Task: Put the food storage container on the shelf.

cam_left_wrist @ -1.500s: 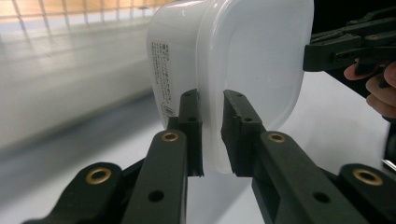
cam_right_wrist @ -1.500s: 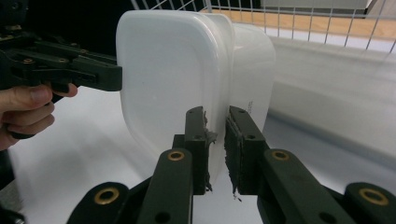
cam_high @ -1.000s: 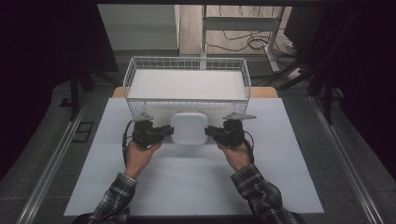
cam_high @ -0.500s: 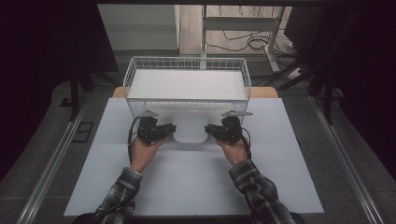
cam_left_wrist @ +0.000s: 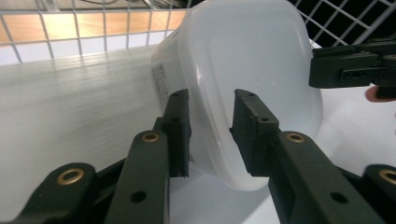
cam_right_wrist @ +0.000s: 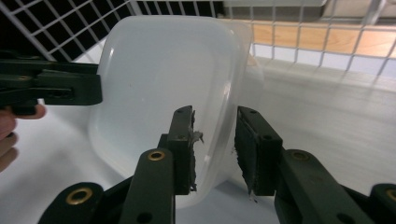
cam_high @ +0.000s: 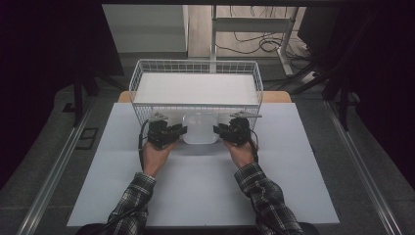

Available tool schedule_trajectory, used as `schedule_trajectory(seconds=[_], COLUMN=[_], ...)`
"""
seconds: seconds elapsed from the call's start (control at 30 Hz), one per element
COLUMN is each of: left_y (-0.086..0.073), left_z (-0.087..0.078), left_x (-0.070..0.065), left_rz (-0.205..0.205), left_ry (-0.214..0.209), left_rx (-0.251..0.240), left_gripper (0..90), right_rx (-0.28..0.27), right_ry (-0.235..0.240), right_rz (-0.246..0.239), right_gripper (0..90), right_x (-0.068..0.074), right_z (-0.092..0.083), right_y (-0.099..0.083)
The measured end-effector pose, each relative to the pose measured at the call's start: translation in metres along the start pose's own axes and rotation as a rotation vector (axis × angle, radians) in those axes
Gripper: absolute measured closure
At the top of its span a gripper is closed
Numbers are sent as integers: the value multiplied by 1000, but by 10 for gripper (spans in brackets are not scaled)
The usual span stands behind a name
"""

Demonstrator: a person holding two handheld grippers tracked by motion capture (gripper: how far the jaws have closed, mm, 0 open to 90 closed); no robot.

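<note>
- The left gripper (cam_left_wrist: 210,135) has its fingers (cam_left_wrist: 177,130) closed down on the wall of the tub (cam_left_wrist: 243,79), one pad inside and one outside, near its rim. In the high view it sits at the tub's left edge (cam_high: 182,131).
- The right gripper (cam_right_wrist: 215,149) does the same on the opposite wall, jaws nearly together with only the thin plastic between them; in the high view it is at the tub's right edge (cam_high: 216,130).
- The tub (cam_high: 199,128) is lifted and tipped, just at the near wall of the basket (cam_high: 142,73), above the mat (cam_high: 205,196).
- Risk: the wall is thin, smooth plastic, so it could flex and slip out of one pinch; the tub would then swing from the other gripper.
- Risk: the tub's far edge looks close to the basket wire. If it is not raised enough, it may catch on the top rim and twist in the pads.
- Risk: uneven motion of the two hands would skew the tub or pull it off one grip.
</note>
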State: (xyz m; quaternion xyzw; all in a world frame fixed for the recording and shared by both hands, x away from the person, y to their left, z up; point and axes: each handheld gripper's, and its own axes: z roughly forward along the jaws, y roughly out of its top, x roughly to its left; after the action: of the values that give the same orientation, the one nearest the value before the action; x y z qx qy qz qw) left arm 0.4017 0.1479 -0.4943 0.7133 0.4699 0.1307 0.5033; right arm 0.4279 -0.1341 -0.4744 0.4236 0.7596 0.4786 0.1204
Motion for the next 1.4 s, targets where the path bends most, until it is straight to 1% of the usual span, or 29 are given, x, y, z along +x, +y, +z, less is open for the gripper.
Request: schedule_trajectory(seconds=[0.07, 0.13, 0.17, 0.2, 0.33, 0.37, 0.4, 0.53, 0.57, 0.6, 0.67, 0.7, 0.73, 0.77, 0.8, 0.83, 0.87, 0.9, 0.93, 0.97, 1.0, 1.03, 1.1, 1.13, 1.17, 1.2, 1.27, 1.33, 1.4], left_y=[1, 2, 3, 3, 3, 3, 3, -1, -4, -5, -11, -17, -17, -24, -24, -30, -40, -45, -45, -54, -54, -67, -78, -78, -88, -88, -94, -98, -105], left_z=[4, 6, 7, 7, 7, 6, 5, -4, -8, -11, -20, -28, -28, -37, -37, -43, -53, -57, -57, -65, -65, -75, -82, -82, -90, -90, -97, -105, -115], left_x=[-1, -1, -1, 1, 0, -1, -2, -6, -8, -10, -17, -22, -22, -27, -27, -30, -35, -37, -37, -40, -40, -43, -44, -44, -44, -44, -44, -45, -47], left_rz=[18, 18, 11, 24, 32, 36, 39, 62, 70, 76, 109, 136, 136, 151, 151, 160, 179, 187, 187, 196, 196, 200, 199, 199, 212, 212, 229, 229, 229], left_ry=[14, 22, 24, 20, 33, 46, 51, 46, 39, 31, 28, 12, 12, -10, -10, -21, 0, -2, -2, 3, 3, 9, 33, 33, 54, 54, 68, 70, 76], left_rx=[1, -5, -4, -4, -4, -7, -9, -8, -13, -20, -17, -12, -12, 1, 1, 4, 16, 25, 25, 38, 38, 32, 33, 33, 33, 33, 21, 4, -12], left_gripper=[670, 672, 673, 673, 657, 623, 623, 579, 521, 521, 410, 323, 285, 243, 202, 202, 125, 94, 77, 62, 50, 45, 26, 23, 22, 16, 15, 12, 11], right_rx=[14, 8, 4, 6, 11, 3, 3, -9, -16, -16, -11, 1, 6, 15, 15, 22, 38, 46, 46, 60, 65, 68, 64, 64, 65, 65, 75, 82, 87], right_ry=[-22, -34, -33, -32, -34, -50, -50, -47, -30, -30, -13, 11, 22, 39, 39, 46, 61, 68, 68, 78, 79, 81, 87, 87, 82, 82, 79, 75, 60], right_rz=[-13, -12, -3, 0, -6, -27, -27, -37, -49, -49, -71, -98, -103, -118, -118, -126, -158, -166, -166, -182, -189, -193, -199, -199, -205, -205, -198, -198, -211], right_gripper=[664, 660, 660, 660, 656, 637, 637, 628, 648, 648, 692, 757, 795, 835, 835, 869, 887, 889, 889, 889, 889, 889, 889, 889, 888, 888, 889, 887, 887], right_x=[1, 2, 1, 1, 1, 1, 1, 1, 3, 3, 7, 12, 14, 18, 18, 20, 26, 28, 28, 32, 34, 36, 38, 38, 39, 39, 39, 40, 39], right_z=[3, 5, 6, 6, 6, 6, 6, 0, -7, -7, -12, -16, -17, -17, -17, -16, -13, -12, -12, -7, -6, -5, -4, -4, -1, -1, 3, 7, 13], right_y=[0, 0, 0, 1, 2, 2, 2, 1, 0, 0, -2, -6, -8, -12, -12, -14, -21, -23, -23, -27, -28, -29, -30, -30, -31, -31, -32, -33, -34])
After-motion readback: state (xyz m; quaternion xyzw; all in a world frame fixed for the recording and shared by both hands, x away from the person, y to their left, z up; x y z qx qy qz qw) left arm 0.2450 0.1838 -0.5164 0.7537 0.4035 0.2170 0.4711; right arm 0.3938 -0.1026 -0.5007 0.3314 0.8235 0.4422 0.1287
